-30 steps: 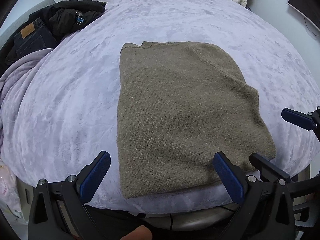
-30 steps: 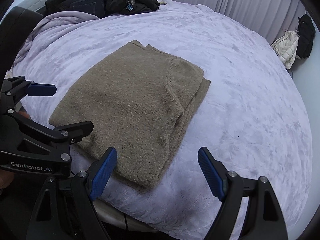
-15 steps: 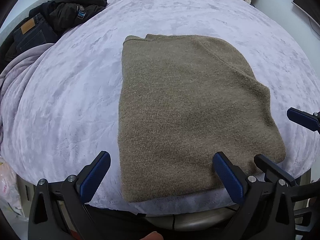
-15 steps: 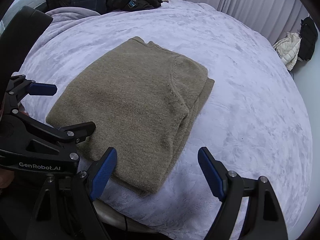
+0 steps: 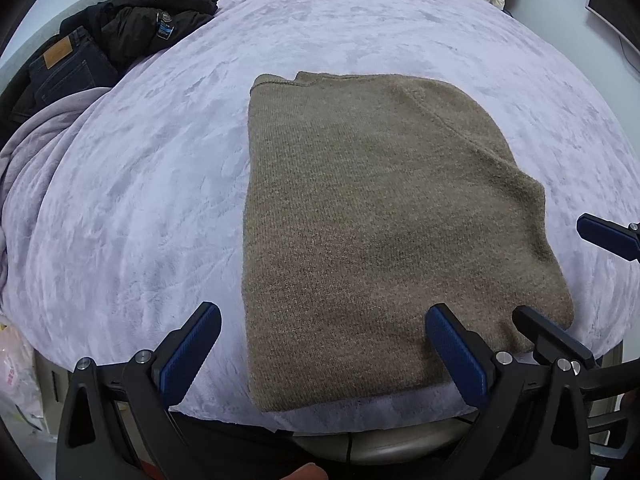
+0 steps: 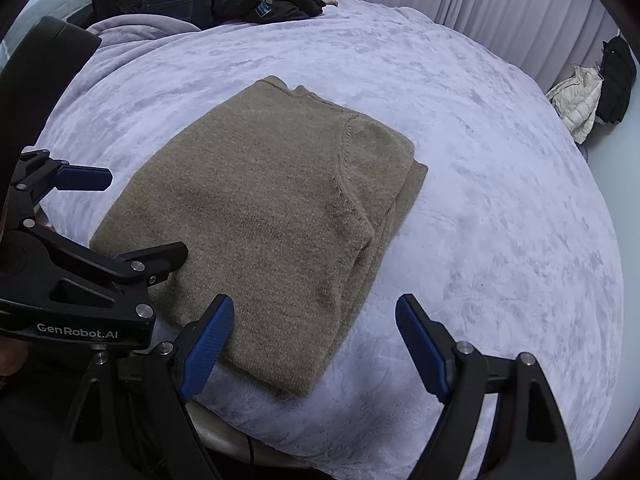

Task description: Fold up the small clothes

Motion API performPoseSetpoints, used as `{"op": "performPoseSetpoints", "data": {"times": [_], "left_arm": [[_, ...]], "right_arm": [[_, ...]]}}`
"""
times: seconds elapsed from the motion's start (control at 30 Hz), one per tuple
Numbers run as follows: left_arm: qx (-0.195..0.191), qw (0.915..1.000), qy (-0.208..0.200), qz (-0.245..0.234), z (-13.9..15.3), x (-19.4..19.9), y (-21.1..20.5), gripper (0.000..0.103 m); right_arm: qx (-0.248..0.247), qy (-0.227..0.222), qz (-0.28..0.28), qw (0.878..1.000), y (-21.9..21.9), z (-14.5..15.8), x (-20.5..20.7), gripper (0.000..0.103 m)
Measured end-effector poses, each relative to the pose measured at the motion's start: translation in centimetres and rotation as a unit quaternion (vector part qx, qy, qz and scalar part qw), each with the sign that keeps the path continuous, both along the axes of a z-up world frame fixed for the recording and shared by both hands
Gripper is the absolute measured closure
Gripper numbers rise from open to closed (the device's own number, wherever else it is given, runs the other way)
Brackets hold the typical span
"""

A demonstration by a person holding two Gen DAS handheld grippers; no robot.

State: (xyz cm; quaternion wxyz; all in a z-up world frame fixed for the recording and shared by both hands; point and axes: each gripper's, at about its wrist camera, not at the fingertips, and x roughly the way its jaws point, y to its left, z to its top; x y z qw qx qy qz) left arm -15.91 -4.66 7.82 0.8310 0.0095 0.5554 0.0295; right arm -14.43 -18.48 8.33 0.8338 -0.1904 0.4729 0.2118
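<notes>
A: Tongs status?
B: Left tongs (image 5: 322, 350) and right tongs (image 6: 314, 346) both spread apart, empty.
A: Garment?
B: Folded brown sweater (image 5: 380, 220) lies just ahead on the bed (image 5: 140, 200), released, apparently for inspection.

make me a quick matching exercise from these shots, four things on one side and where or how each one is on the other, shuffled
Things:
1. olive knit sweater
2. dark jeans
3. cream puffer jacket
4. right gripper

Places or states:
A. jaws wide apart, nothing between them, above the near right corner of the sweater
B. on the floor beyond the bed's far right edge, by a black bag
C. folded flat in the middle of the lilac blanket
D. piled with a black jacket at the far left of the bed

Pairs: 1-C, 2-D, 3-B, 4-A
</notes>
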Motion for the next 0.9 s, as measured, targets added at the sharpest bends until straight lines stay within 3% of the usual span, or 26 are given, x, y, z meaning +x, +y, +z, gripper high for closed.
{"op": "performPoseSetpoints", "data": {"times": [0.9], "left_arm": [[0.004, 1.0, 0.001, 0.006, -0.22, 0.12, 0.17, 0.0]], "right_arm": [[0.001, -0.001, 0.006, 1.0, 0.07, 0.03, 0.33, 0.018]]}}
